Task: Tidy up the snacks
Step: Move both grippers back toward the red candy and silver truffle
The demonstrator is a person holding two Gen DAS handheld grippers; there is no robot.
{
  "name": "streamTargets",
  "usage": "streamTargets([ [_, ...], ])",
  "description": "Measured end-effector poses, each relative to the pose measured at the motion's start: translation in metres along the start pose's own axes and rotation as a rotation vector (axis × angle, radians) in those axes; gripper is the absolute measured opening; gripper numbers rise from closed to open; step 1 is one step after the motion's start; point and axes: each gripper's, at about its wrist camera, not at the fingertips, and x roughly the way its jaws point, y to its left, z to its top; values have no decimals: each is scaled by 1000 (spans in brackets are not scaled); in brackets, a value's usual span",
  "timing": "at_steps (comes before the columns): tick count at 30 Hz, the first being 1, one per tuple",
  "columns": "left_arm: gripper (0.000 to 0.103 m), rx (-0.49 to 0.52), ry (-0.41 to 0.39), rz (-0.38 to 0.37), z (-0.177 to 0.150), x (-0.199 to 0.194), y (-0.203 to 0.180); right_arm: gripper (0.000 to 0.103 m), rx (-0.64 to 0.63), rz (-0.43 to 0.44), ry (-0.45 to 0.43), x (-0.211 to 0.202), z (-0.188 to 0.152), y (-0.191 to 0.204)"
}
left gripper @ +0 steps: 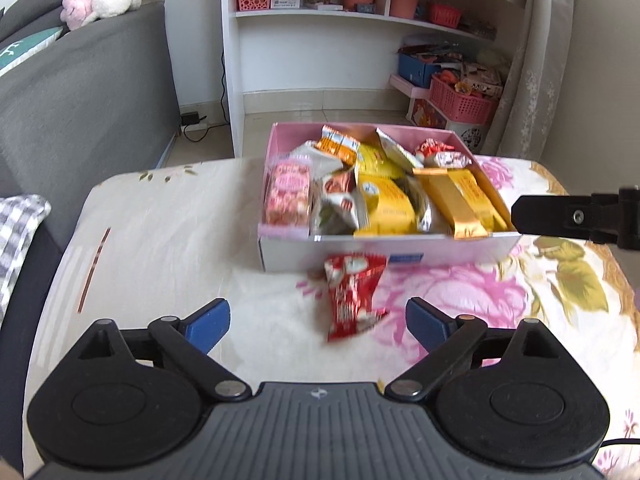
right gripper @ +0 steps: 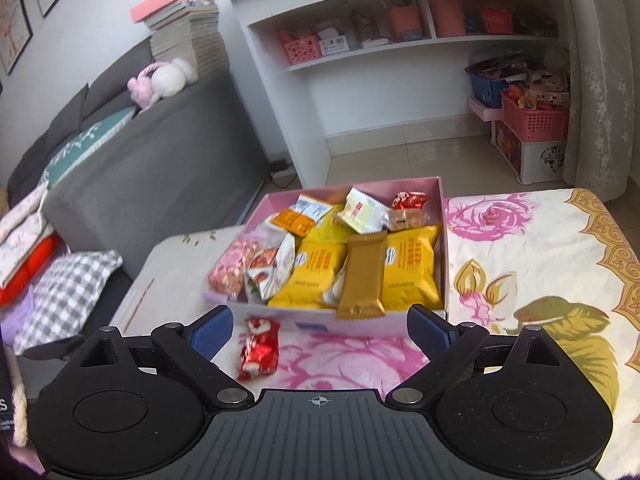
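Observation:
A pink-lined cardboard box (left gripper: 280,136) full of snacks stands on the floral tablecloth (left gripper: 460,292). In it lie yellow packets (left gripper: 384,204), a pink packet (left gripper: 288,196) and a gold bar (right gripper: 362,280) whose end overhangs the front rim. One red snack packet (left gripper: 354,296) lies on the cloth in front of the box. My left gripper (left gripper: 318,316) is open just short of this packet, with nothing between its blue pads. My right gripper (right gripper: 320,328) is open before the box (right gripper: 442,240), with the red packet (right gripper: 260,348) low to its left. One black finger (left gripper: 576,216) of it reaches in at the box's right.
A grey sofa (left gripper: 80,92) with a plush toy (left gripper: 100,2) runs along the left. A checked cushion (right gripper: 68,292) lies by the table's left edge. Behind the table stand a white shelf unit (left gripper: 320,20) and pink baskets (left gripper: 464,100) on the floor. A curtain (right gripper: 600,80) hangs at right.

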Motion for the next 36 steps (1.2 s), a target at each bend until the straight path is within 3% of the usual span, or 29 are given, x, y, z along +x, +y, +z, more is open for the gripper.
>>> streamTargets([
  [6,101,29,-37,5,-20,-5,-4,98,-54,-34,-73,-13,-30,10],
  [16,102,36,-19,-19,-55,5,-2,99,-223,-90,-101,-22,-73,3],
  [28,102,83,-4,-33,-68,23,-7,99,-304,-93,171,-9,-116,-5],
  [36,102,78,-2,-25,-64,35,-13,98,-265,-92,274,2,-119,-12],
])
